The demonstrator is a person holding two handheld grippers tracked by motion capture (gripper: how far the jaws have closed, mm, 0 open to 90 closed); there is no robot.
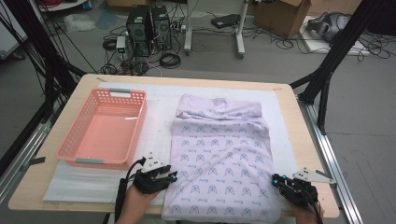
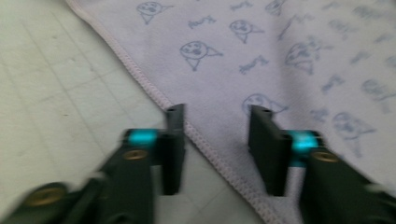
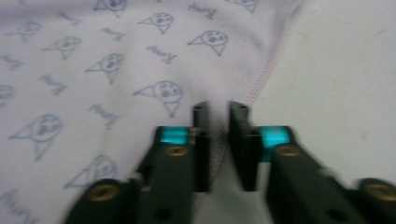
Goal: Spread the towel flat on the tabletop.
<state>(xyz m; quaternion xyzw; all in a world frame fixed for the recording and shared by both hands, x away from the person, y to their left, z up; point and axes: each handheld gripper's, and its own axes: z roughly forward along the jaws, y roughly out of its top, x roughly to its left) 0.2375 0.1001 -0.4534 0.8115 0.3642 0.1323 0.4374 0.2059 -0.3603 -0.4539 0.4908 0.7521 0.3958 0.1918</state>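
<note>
My left gripper (image 1: pixel 171 176): black body, grey three-cornered plate on top, black cable trailing back along forearm. My right gripper (image 1: pixel 276 180): same black build, same grey plate. Up close on both: flat black rectangular jaws, turquoise blocks behind each jaw, brass-coloured screws set in black arms. No sleeves visible on my forearms.

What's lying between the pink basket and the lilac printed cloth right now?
In the high view, just a bare strip of white mat separates the pink basket from the lilac printed cloth.
</note>
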